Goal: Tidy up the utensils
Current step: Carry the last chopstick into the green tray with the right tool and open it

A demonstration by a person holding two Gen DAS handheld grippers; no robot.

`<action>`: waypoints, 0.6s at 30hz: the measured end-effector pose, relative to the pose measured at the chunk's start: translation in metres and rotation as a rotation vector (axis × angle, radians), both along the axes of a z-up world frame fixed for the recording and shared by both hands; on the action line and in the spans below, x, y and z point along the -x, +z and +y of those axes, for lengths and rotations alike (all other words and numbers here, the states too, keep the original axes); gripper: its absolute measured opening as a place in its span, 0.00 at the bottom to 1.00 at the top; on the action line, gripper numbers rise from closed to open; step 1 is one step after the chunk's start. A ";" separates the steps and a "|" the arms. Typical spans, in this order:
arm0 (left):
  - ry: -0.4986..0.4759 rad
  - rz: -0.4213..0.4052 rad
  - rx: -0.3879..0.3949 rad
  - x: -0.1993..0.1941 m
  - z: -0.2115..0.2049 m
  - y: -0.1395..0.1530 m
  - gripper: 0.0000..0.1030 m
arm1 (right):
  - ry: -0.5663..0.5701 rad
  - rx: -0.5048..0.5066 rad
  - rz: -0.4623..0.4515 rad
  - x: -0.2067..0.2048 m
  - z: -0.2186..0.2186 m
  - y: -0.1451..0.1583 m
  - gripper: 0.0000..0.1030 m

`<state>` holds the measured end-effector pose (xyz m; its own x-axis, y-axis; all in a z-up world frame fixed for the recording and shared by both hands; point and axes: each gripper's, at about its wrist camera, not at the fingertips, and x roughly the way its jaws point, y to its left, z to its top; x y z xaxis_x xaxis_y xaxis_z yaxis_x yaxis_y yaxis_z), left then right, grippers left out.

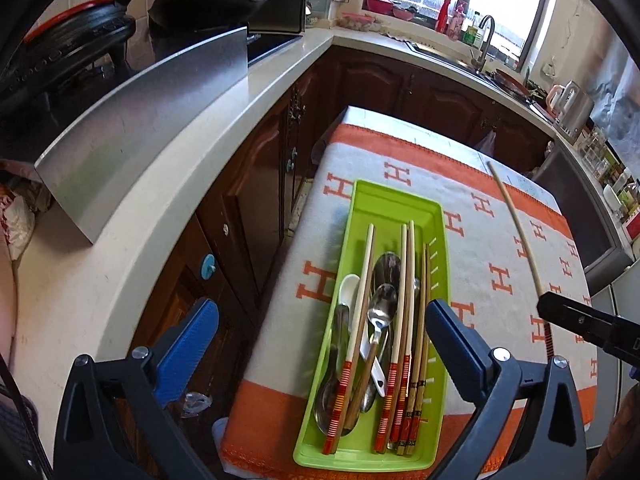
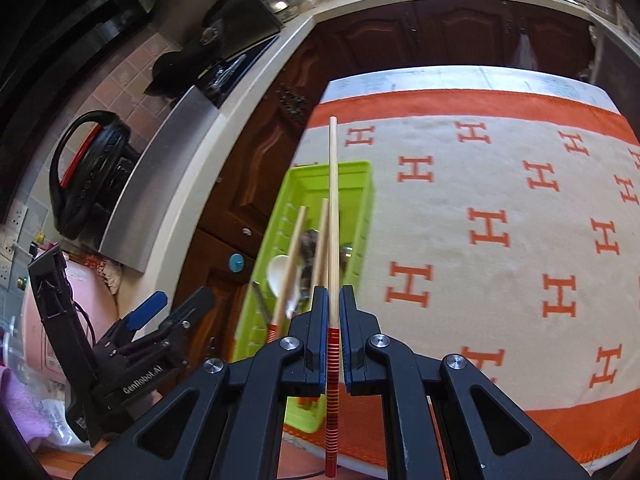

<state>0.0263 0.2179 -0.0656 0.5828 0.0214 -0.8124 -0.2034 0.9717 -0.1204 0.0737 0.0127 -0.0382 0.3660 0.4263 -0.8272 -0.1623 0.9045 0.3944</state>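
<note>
One chopstick (image 2: 333, 216) clamped in right claw (image 2: 333, 300), above tray (image 2: 362, 184) edge.

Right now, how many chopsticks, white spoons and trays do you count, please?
Chopsticks: 5, with 4 visible in the green tray and 1 held chopstick in the right tongs
White spoon: 1
Green tray: 1
Total: 7

Spoons (image 2: 308, 264) in tray blurred, chopstick (image 2: 331, 420) end cut off
</note>
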 end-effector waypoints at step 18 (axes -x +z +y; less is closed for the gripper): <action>0.029 0.000 -0.019 0.000 0.010 0.000 0.99 | 0.012 0.035 0.058 -0.021 0.053 -0.022 0.29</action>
<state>0.0264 0.2284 -0.0654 0.5816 0.0538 -0.8117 -0.2312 0.9676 -0.1015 0.0946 0.0656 -0.0602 0.3119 0.4008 -0.8615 -0.1506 0.9161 0.3717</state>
